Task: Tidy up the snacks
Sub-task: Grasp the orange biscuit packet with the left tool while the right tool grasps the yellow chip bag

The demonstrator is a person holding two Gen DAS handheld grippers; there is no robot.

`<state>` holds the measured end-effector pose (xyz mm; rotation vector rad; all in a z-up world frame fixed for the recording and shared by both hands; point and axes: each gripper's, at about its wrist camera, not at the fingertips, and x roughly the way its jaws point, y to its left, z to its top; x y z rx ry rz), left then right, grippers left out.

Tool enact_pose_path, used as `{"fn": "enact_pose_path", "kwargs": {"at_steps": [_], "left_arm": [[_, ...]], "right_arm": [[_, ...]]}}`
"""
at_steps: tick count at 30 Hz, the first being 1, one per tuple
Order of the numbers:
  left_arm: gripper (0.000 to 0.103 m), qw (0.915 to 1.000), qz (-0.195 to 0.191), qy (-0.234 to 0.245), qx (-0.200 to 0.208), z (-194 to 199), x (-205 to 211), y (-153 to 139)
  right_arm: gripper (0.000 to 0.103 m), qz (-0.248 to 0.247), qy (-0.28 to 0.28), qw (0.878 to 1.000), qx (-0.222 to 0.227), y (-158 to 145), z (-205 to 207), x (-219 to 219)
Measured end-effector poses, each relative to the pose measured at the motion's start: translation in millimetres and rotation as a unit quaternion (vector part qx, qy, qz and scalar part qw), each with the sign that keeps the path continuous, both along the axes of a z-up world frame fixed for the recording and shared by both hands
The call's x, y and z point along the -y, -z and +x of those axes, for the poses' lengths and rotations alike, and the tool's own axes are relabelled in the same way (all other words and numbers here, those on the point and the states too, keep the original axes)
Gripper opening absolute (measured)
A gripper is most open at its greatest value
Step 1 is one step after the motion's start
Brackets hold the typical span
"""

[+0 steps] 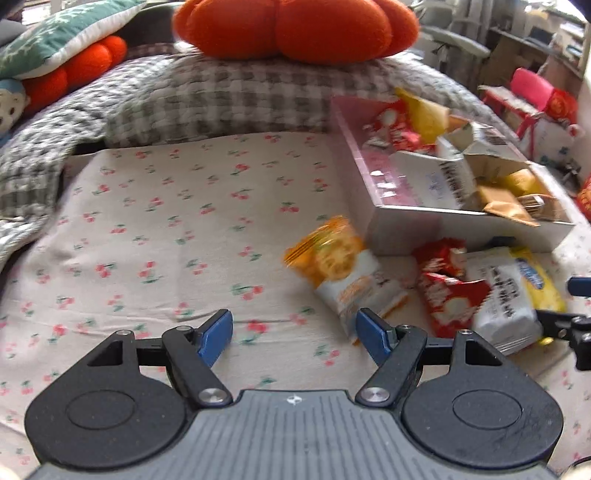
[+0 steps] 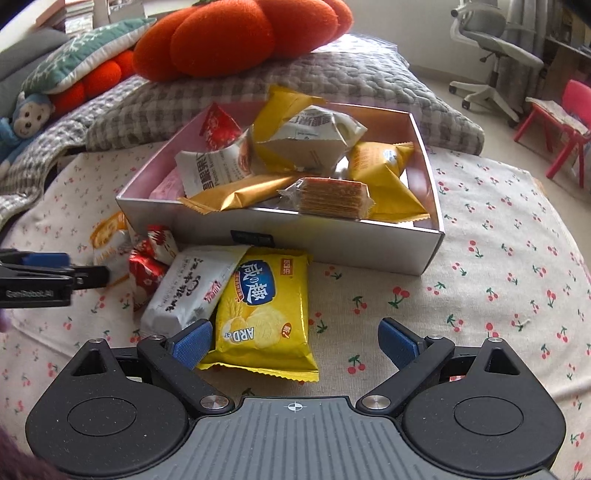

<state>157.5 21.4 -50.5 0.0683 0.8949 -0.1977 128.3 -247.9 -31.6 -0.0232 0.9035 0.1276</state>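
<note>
A white box full of snack packets stands on the cherry-print sheet. In front of it lie a yellow cracker packet, a white packet, red packets and an orange-and-white packet. My right gripper is open over the yellow packet's near end, and its pads are not pressing on it. My left gripper is open over bare sheet. The orange-and-white packet lies just beyond its right finger. The box, red packets and white packet are further right.
A checked quilt with orange plush cushions rises behind the sheet. A monkey toy sits far left. An office chair and a red child's chair stand on the floor to the right.
</note>
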Motion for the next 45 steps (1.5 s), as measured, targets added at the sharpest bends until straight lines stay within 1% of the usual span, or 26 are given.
{"fn": "enact_pose_path", "kwargs": {"at_steps": [1,3,5,7,9,11,12,15,19,21,22,23,24,25,26,31,36,42,45], "left_arm": [[0.069,1.0000,-0.007,-0.006,-0.001,0,-5,-1],[0.072,0.9994,-0.029,-0.018,-0.007,2,-12,-2],[0.076,0.9975,-0.063,-0.029,-0.014,3,-18,-4],[0.079,0.9950,-0.091,-0.037,-0.017,5,-19,-4],[0.080,0.9927,-0.110,-0.048,-0.018,8,-15,-3],[0.080,0.9908,-0.120,-0.060,-0.020,11,-10,0],[0.081,0.9905,-0.119,-0.066,-0.016,12,-6,1],[0.080,0.9928,-0.099,-0.068,-0.005,12,6,0],[0.075,0.9958,-0.066,-0.062,0.013,12,19,3],[0.072,0.9972,-0.044,-0.056,0.024,11,24,4],[0.066,0.9977,-0.033,-0.052,0.031,9,25,4],[0.054,0.9980,-0.024,-0.046,0.037,8,27,4],[0.049,0.9982,-0.018,-0.040,0.041,7,27,3],[0.038,0.9983,-0.016,-0.035,0.043,7,28,2],[0.030,0.9985,-0.016,-0.031,0.042,6,27,1],[0.022,0.9988,-0.036,-0.018,0.029,4,17,-1],[0.021,0.9983,-0.058,-0.002,0.004,0,6,-2],[0.021,0.9978,-0.051,0.034,-0.024,-9,-2,-4],[0.021,0.9977,-0.042,0.041,-0.034,-12,-7,-6]], "right_arm": [[0.098,-0.001,0.003,1.000,0.000,0,1,0],[0.098,-0.002,0.007,1.000,0.001,1,3,2],[0.098,-0.003,0.008,1.000,0.001,1,4,3],[0.098,-0.006,0.004,1.000,0.003,1,3,3],[0.097,-0.010,-0.001,1.000,0.007,2,2,3],[0.097,-0.016,-0.003,1.000,0.007,3,1,3],[0.097,-0.020,-0.004,1.000,0.007,4,1,2],[0.095,-0.021,-0.008,1.000,0.008,5,0,2],[0.095,-0.022,-0.009,1.000,0.014,5,0,1],[0.089,-0.023,-0.014,0.999,0.017,5,-2,-2],[0.084,-0.023,-0.018,0.999,0.019,4,-2,-3],[0.075,-0.022,-0.022,0.999,0.021,4,-3,-4],[0.070,-0.021,-0.026,0.999,0.022,3,-4,-5],[0.057,-0.020,-0.031,0.999,0.021,3,-4,-6],[0.052,-0.016,-0.035,0.999,0.021,2,-5,-7],[0.051,-0.015,-0.039,0.999,0.021,-2,-10,-4],[0.051,-0.020,-0.036,0.999,0.015,-6,-20,7],[0.051,-0.026,-0.040,0.999,0.002,-5,-33,17],[0.052,-0.031,-0.050,0.998,0.001,-5,-40,18]]}}
